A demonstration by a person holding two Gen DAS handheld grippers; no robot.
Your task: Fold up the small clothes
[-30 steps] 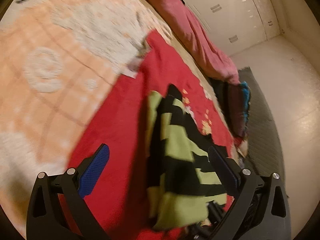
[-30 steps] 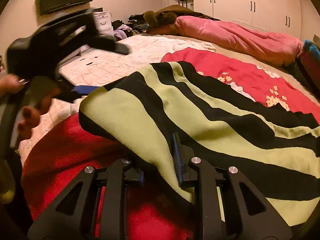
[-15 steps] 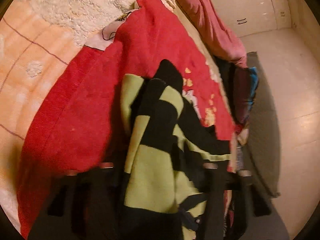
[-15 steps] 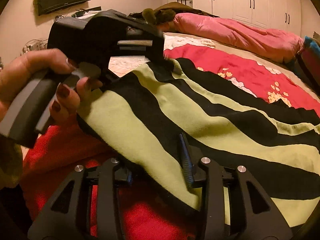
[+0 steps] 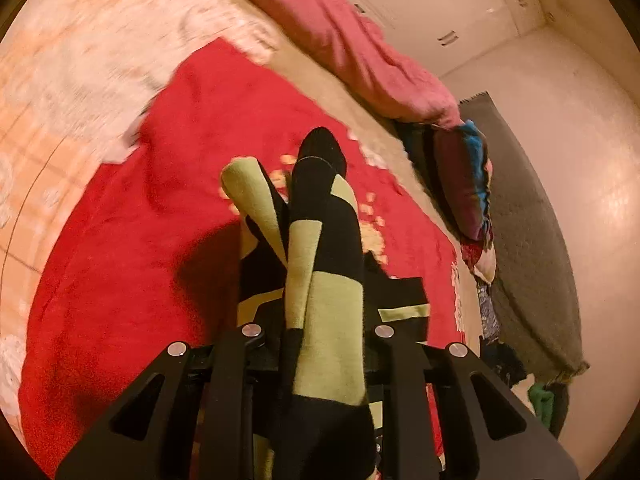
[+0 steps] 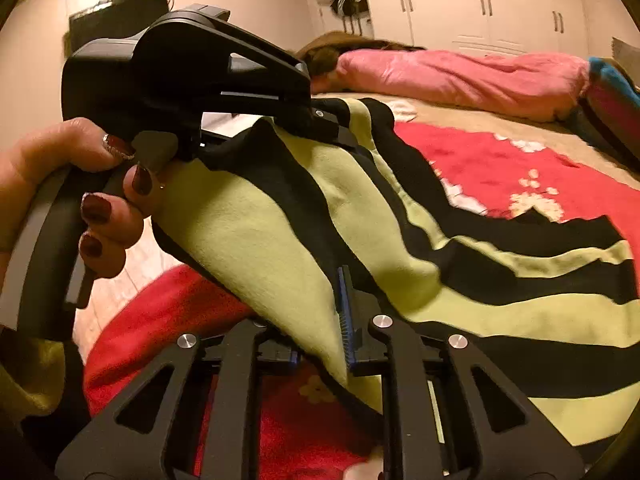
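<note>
Left tongs [image 5: 320, 344]: jaws narrow and closing, with a bunched fold of the striped garment [image 5: 324, 264] clamped between them. In the left wrist view the black and yellow-green cloth rises between the two black finger frames and hangs forward in two narrow lobes above the red blanket [image 5: 140, 240], casting a shadow on it.

Right tongs [image 6: 320, 332]: jaws closed down tight on an edge of the same striped garment [image 6: 400, 248]. One blue ribbed pad [image 6: 345, 316] presses flat against the cloth; the opposite pad is hidden behind it.

In the right wrist view the left tongs [image 6: 320, 120] sit at the upper left, gripping the far corner of the garment. A hand [image 6: 84, 200] with dark-painted nails wraps the handle. A yellow sleeve [image 6: 28, 384] shows at the lower left edge.

Garment position: raised and stretched between the two tongs at its near side. Its far portion trails down and rests on the red blanket, toward the right edge of the bed [image 5: 340, 92].

Surroundings:
- The red blanket, printed with pale flowers, overlies a cream and peach bedspread [image 5: 80, 72].
- A pink quilt [image 6: 460, 76] lies bunched along the far edge of the bed.
- White wardrobe doors [image 6: 500, 4] line the wall behind.
- A grey rug [image 5: 532, 240] lies on the floor beside the bed.
</note>
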